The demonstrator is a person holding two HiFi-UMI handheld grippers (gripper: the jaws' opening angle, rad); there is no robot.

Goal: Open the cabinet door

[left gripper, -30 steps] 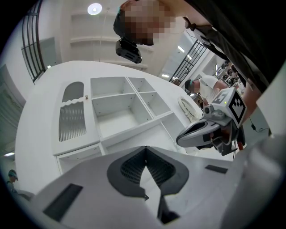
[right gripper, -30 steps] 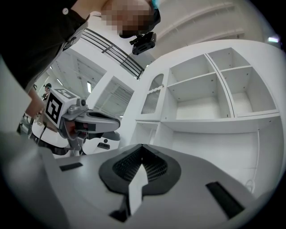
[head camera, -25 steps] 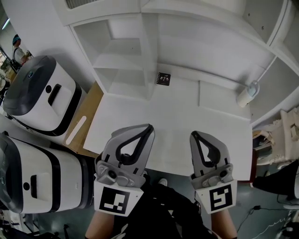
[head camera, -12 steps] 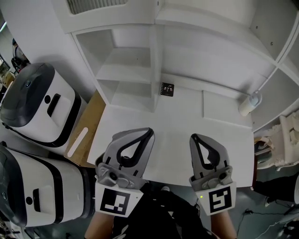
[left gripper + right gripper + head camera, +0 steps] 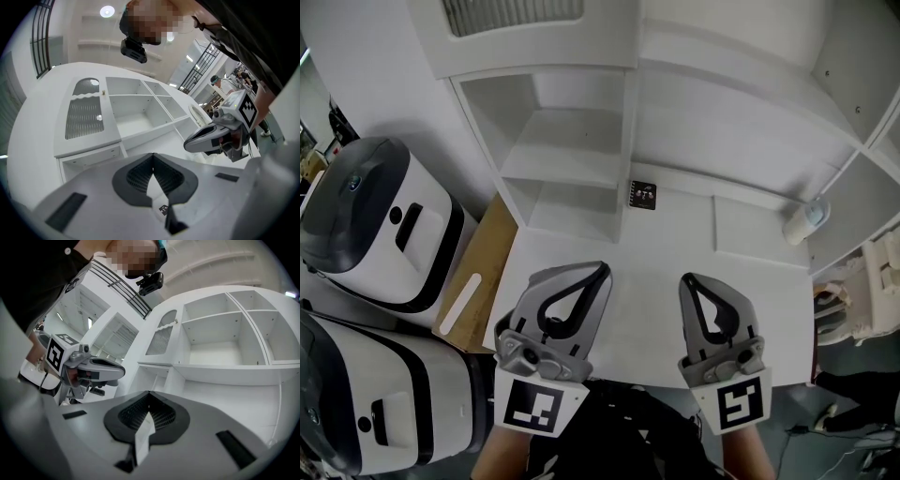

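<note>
The left hand-held gripper (image 5: 601, 269) and the right hand-held gripper (image 5: 685, 279) have come forward over the white surface (image 5: 675, 234). The shelf unit (image 5: 572, 159) sits lower and larger in the head view than a second ago. The cabinet door (image 5: 511, 17), a grille panel at the upper left of the frame, now shows more fully. Both are clenched on nothing, with jaws meeting at the tips. They are well apart from the door, whose small knob (image 5: 99, 117) shows in the left gripper view. The door looks shut, so this is probably the approach, and one hand-held gripper must open before taking the knob.
</note>
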